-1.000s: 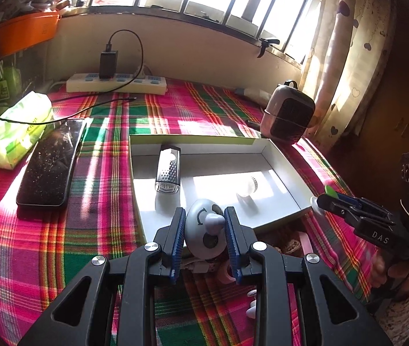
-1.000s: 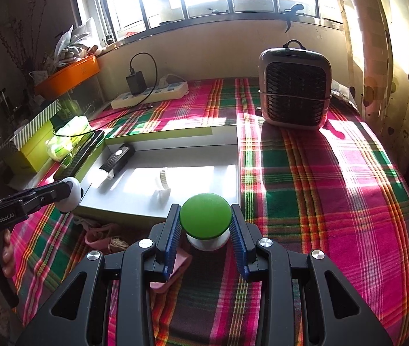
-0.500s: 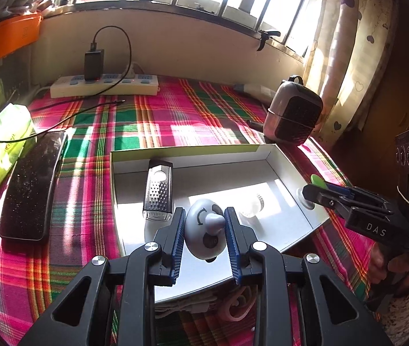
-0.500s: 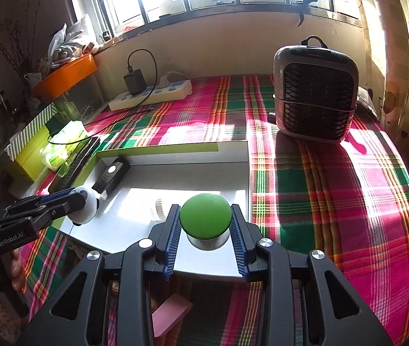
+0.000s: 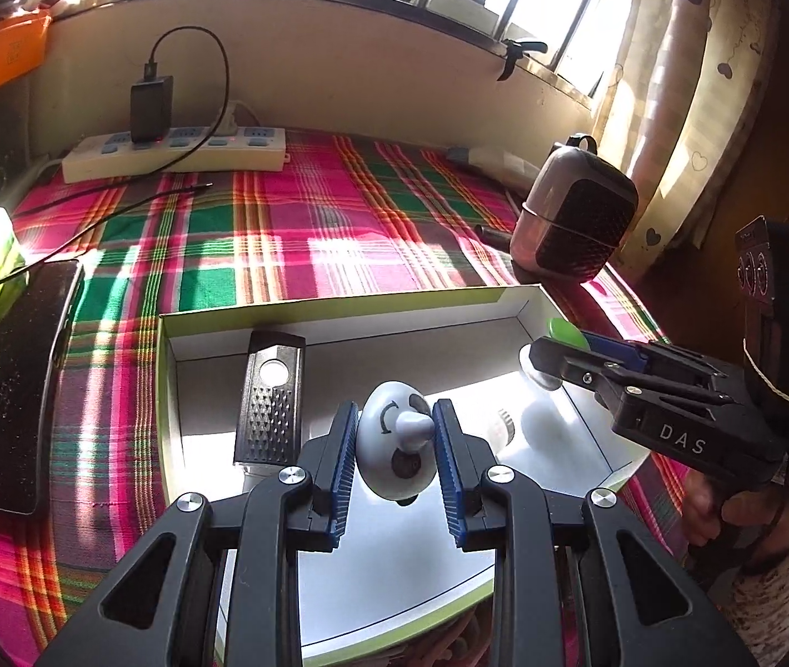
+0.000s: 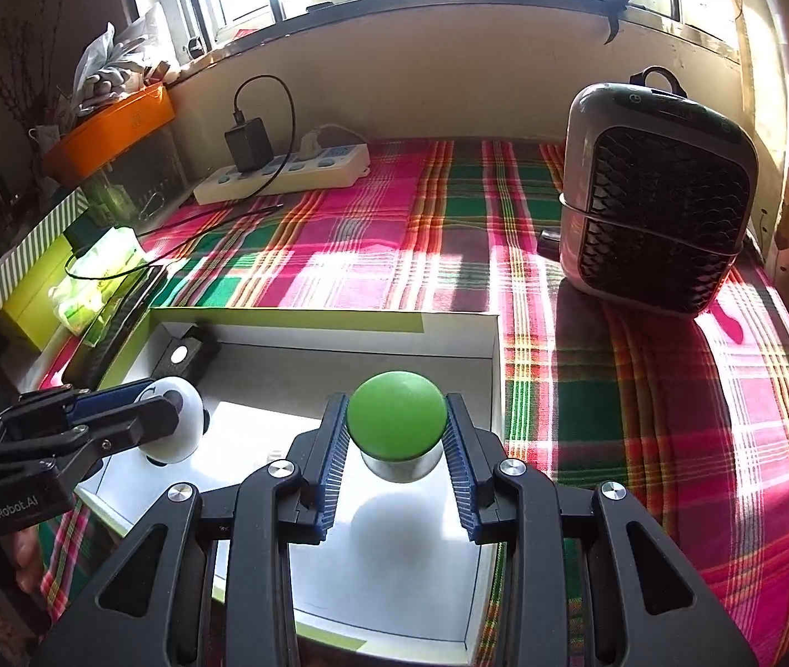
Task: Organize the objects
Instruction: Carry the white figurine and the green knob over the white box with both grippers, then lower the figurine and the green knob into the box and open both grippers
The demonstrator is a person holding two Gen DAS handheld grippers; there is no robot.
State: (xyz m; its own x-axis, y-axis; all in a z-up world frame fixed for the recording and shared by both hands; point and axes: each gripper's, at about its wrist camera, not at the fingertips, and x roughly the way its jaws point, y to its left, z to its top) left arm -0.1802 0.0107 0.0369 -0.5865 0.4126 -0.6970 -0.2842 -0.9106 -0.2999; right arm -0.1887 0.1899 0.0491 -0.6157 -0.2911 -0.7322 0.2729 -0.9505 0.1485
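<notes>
- The worktop under my claws wears a plaid cloth of pink, green and white, with sun patches across it.
- A small heater with a dark grille stands on the cloth at the far right, well apart from the box.
- A shallow box with a white inside and green rim lies open in front of me on the cloth.
- A white power strip with a black charger plugged in sits by the far wall.
- A long black case lies on the cloth, just left of the box.
- A black grater lies flat inside the box, near its far left corner.
- My right claw is clenched on a green-capped knob, its blue pads against the cap on both sides, over the right half of the box.
- My left claw grips a white egg-shaped toy with a stubby nose and drawn marks, held over the box's middle.
</notes>
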